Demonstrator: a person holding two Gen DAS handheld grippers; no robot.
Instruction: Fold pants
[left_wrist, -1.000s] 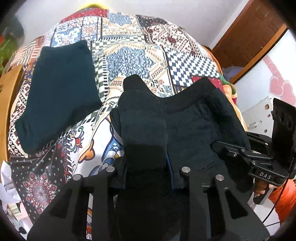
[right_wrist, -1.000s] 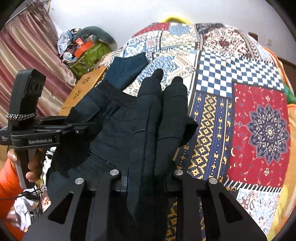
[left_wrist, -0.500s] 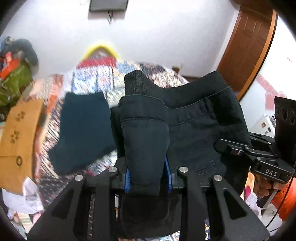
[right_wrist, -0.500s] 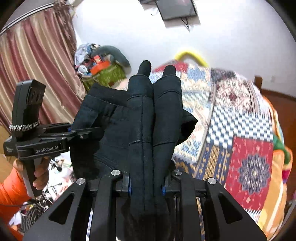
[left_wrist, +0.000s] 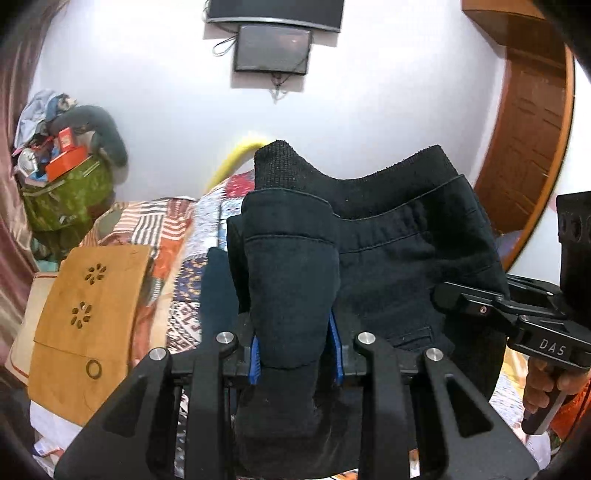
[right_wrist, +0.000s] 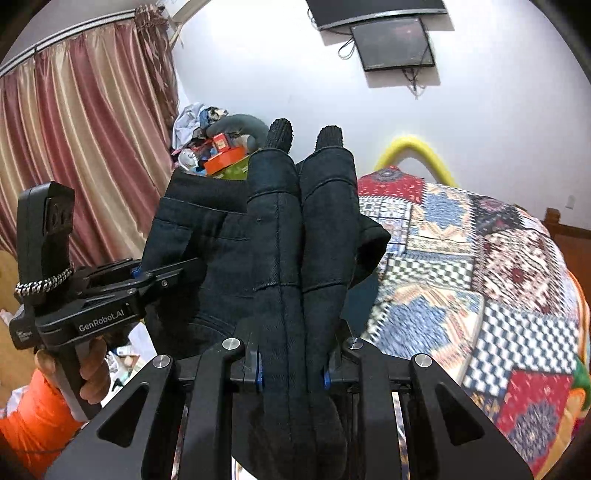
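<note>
1. Left gripper (left_wrist: 295, 280): jaws narrowly parted and clamped on a thick bunch of dark cloth that wraps over and hides both fingers; only the blue pad edges show at the base.
2. Right gripper (right_wrist: 301, 236): jaws likewise close together, pinching folded dark cloth; two ribbed cuff ends stick out beyond the fingertips.
3. Black pants (left_wrist: 406, 266): held off the bed by both grippers and stretched between them. In the left wrist view the waistband with its stitched seam spans from the left gripper across to the right gripper (left_wrist: 476, 306) at that gripper's right. In the right wrist view the same cloth (right_wrist: 207, 258) runs to the left gripper (right_wrist: 162, 275) at left.
4. Person's hand (right_wrist: 88, 365), orange sleeve: wrapped around the left gripper's handle.
5. Patchwork bedspread (right_wrist: 480, 280): ahead of and below the right gripper, under the hanging cloth.
6. Folded dark teal garment (left_wrist: 218, 291): on the bedspread just left of the left gripper's fingers, mostly hidden.
7. Wooden board with flower-shaped cut-outs (left_wrist: 92, 317): further left of the left gripper.
8. Wall-mounted screen (left_wrist: 273, 50): above and beyond both grippers.
</note>
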